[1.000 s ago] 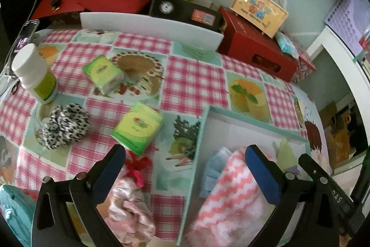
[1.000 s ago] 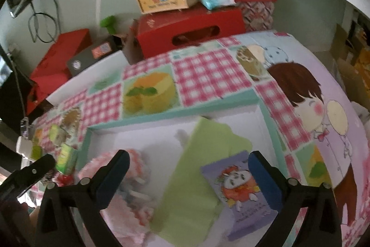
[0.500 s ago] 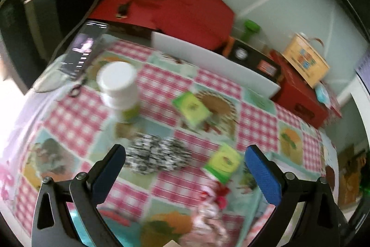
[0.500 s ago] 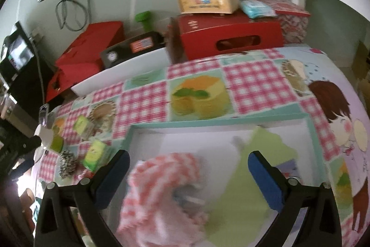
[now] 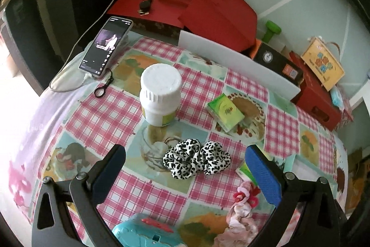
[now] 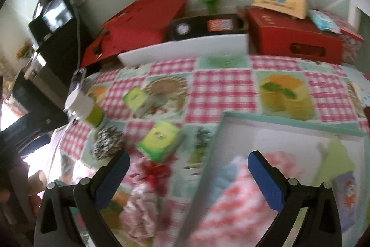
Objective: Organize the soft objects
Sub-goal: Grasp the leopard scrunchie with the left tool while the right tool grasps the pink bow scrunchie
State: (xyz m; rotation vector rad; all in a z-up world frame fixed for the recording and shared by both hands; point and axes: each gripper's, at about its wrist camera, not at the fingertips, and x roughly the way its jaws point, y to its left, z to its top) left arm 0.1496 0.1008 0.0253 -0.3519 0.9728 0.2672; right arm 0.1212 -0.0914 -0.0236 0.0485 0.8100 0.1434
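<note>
A black-and-white leopard-print scrunchie (image 5: 196, 159) lies on the checked tablecloth, between the fingertips of my open, empty left gripper (image 5: 185, 168); it also shows in the right wrist view (image 6: 107, 142). A pink cloth bundle with a red tie (image 5: 240, 212) lies at the front, also in the right wrist view (image 6: 143, 198). My right gripper (image 6: 187, 177) is open and empty, above the left rim of the teal-edged white tray (image 6: 289, 124), which holds a pink-and-white zigzag cloth (image 6: 238, 207), a blue cloth (image 6: 226, 177) and a green cloth (image 6: 335, 159).
A white jar (image 5: 160, 94) stands behind the scrunchie. Two green packets (image 5: 225, 111) (image 6: 159, 142) lie on the table. A phone (image 5: 106, 45) rests at the far left. Red boxes (image 5: 208, 13) and a white board (image 5: 238, 64) line the back. A teal object (image 5: 148, 233) lies at the front edge.
My left gripper has swung left from the tray to the scrunchie and jar. My right gripper has also moved left, from over the tray's middle to its left rim.
</note>
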